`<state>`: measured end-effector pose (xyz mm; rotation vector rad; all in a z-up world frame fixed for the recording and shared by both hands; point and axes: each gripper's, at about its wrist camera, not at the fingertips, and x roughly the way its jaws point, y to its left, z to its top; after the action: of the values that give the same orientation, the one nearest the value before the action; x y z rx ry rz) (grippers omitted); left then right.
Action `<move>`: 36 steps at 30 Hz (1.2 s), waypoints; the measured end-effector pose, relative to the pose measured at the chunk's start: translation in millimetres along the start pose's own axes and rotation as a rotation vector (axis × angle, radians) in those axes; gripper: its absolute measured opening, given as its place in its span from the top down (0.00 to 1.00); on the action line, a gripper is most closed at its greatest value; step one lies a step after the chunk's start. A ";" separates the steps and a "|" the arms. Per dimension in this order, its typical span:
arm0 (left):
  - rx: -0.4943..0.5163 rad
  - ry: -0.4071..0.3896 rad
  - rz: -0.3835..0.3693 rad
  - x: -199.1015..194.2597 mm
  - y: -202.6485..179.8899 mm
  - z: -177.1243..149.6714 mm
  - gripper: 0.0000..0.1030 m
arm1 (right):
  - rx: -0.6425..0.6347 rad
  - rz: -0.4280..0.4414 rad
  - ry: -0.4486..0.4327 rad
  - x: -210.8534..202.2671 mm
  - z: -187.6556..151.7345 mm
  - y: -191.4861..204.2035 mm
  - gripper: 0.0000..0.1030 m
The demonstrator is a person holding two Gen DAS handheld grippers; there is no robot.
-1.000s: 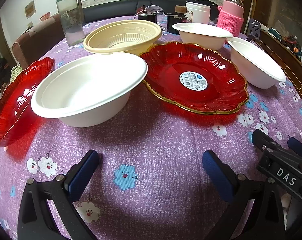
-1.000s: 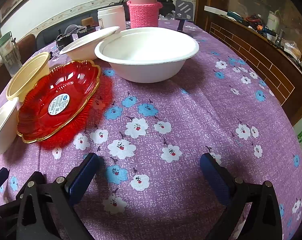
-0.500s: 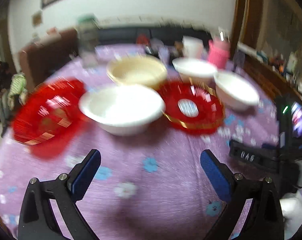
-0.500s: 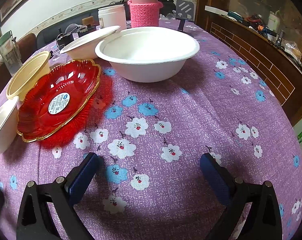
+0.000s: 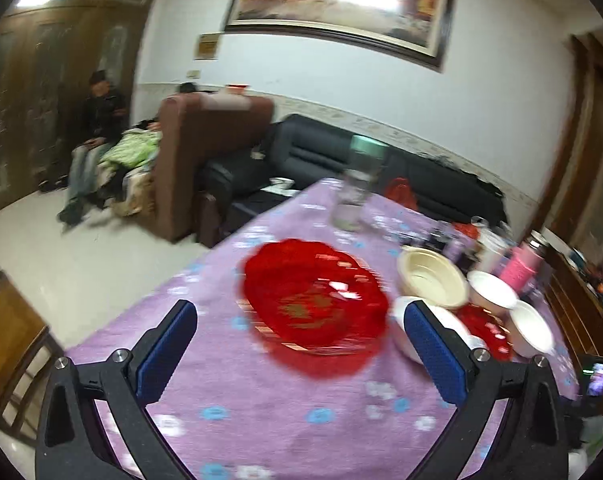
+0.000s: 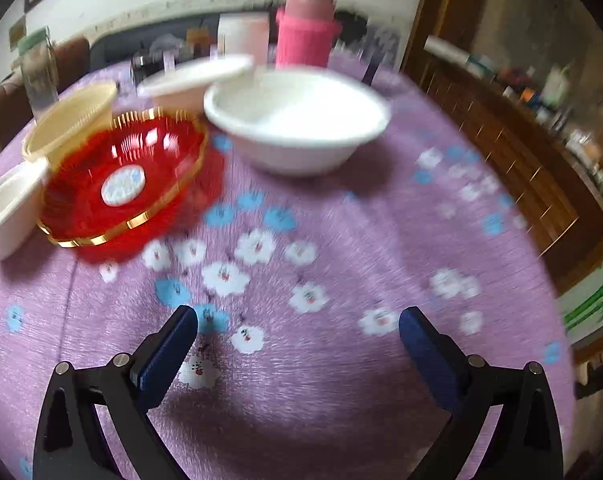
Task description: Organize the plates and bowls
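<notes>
In the left wrist view a red plate [image 5: 313, 304] lies on the purple flowered tablecloth, ahead of my open, empty left gripper [image 5: 297, 328]. Right of it are a white bowl [image 5: 437, 332], a cream bowl [image 5: 431, 282], a second red plate [image 5: 485, 328] and two more white bowls [image 5: 491, 290] [image 5: 531, 328]. In the right wrist view my right gripper [image 6: 297, 334] is open and empty above the cloth. Ahead are a big white bowl [image 6: 297, 120], a gold-rimmed red plate [image 6: 121, 184], a cream bowl [image 6: 69, 120] and white bowls [image 6: 193, 80] [image 6: 9, 204].
A clear bottle with a green lid [image 5: 357, 188], a pink-sleeved flask [image 6: 305, 36] and jars stand at the table's far side. A wooden ledge [image 6: 541, 152] runs along the right. Sofas [image 5: 341, 160] and a seated person [image 5: 97, 120] are beyond the table.
My left gripper has risen and swung left, now facing the left red plate and the room. The right gripper has started to move; its view is blurred and slightly lifted.
</notes>
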<state>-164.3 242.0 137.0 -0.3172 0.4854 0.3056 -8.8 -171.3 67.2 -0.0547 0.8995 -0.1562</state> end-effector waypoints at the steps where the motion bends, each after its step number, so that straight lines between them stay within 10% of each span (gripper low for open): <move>1: 0.000 -0.006 0.032 1.6 8.3 -0.6 0.00 | 0.000 0.020 -0.030 -10.4 2.1 1.8 0.01; 6: -0.063 0.045 0.076 18.3 46.8 -3.5 0.00 | -0.074 0.270 -0.115 -54.6 13.7 42.1 0.01; 15: -0.145 0.154 0.010 64.5 77.7 19.2 0.00 | -0.157 0.751 0.015 -66.5 70.9 160.7 0.00; 31: -0.211 0.423 -0.041 176.8 70.8 17.4 0.01 | -0.366 0.636 0.171 4.5 122.7 308.1 0.21; 36: -0.199 0.477 -0.059 195.3 66.0 10.6 0.23 | -0.395 0.604 0.206 23.2 122.3 323.2 0.21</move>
<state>-19.3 346.8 33.8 -0.6026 0.9160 0.2193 137.5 141.8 88.7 -0.1322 1.1050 0.5893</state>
